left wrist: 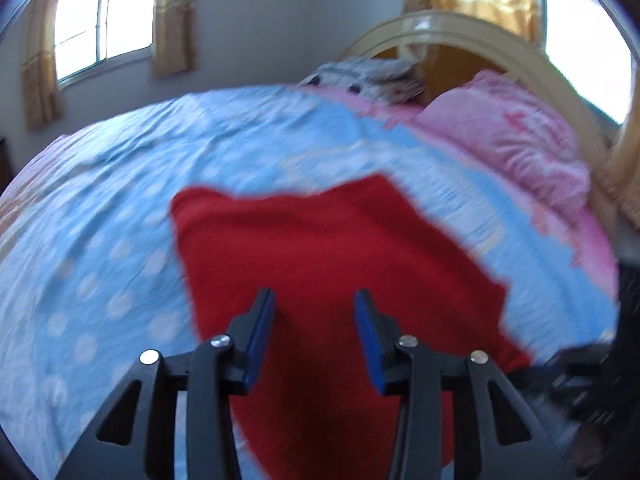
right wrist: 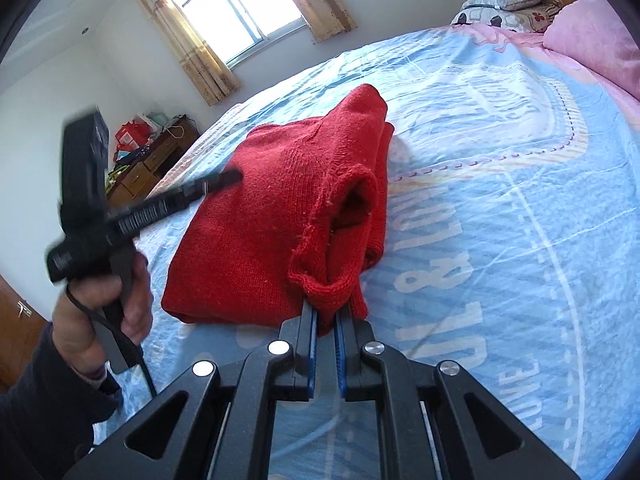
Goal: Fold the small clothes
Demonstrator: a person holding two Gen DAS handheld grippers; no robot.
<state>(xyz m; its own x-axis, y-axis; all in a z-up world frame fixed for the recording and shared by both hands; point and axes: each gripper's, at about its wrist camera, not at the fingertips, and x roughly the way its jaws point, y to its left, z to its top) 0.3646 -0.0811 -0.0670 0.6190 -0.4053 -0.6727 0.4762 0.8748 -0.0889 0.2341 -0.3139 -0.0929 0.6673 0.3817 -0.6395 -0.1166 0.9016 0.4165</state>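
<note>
Blue bed (right wrist: 500,200) holds the red sweater (right wrist: 260,208), its near edge pinched in the right hand-held gripper (right wrist: 326,320), while the left hand-held gripper (left wrist: 315,300) hangs apart over its other side.

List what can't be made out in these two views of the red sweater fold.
- Red sweater, left wrist view: knit and folds lost to motion blur; near edge hidden behind the left gripper.
- Sweater's underside, right wrist view: hidden by its own top layers.
- Cuff edge inside the right gripper: covered by the pads.
</note>
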